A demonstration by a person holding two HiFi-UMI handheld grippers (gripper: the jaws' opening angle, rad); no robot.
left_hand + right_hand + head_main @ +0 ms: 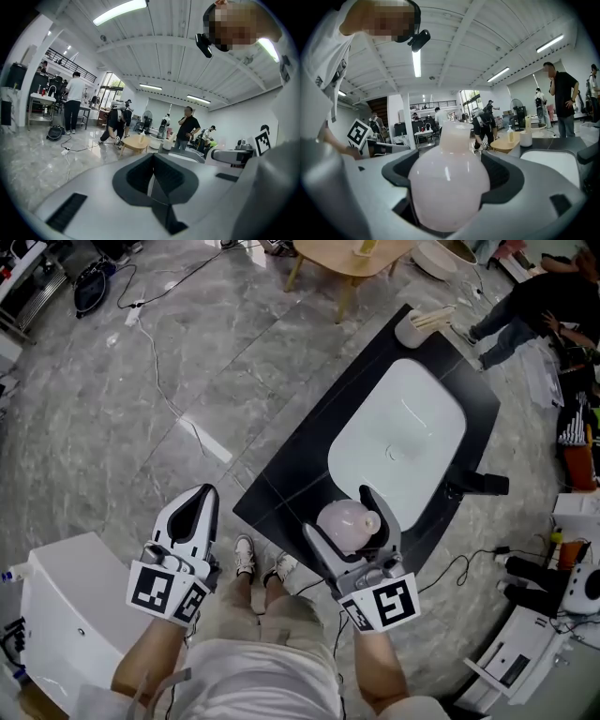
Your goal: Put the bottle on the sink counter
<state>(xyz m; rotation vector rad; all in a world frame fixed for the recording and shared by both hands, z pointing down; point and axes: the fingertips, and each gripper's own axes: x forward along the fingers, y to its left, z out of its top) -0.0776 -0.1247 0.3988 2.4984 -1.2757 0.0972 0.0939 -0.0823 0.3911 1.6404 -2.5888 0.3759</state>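
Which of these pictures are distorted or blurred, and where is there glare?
Head view: sharp, evenly lit, only a faint sheen on the white rounded sink basin. Left gripper view: strong fisheye bending, dark corners, the long ceiling lamp blown out to white. Right gripper view: same bending; the pale pink round bottle between the jaws is soft, with a thin bright streak.

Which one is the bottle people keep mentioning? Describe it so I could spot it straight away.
Find the black sink counter with its white basin. Over the counter's near end, the right gripper clasps the bottle. It is round and pale pink with a short neck, unlike the white cup at the far corner, which holds sticks and stands free.
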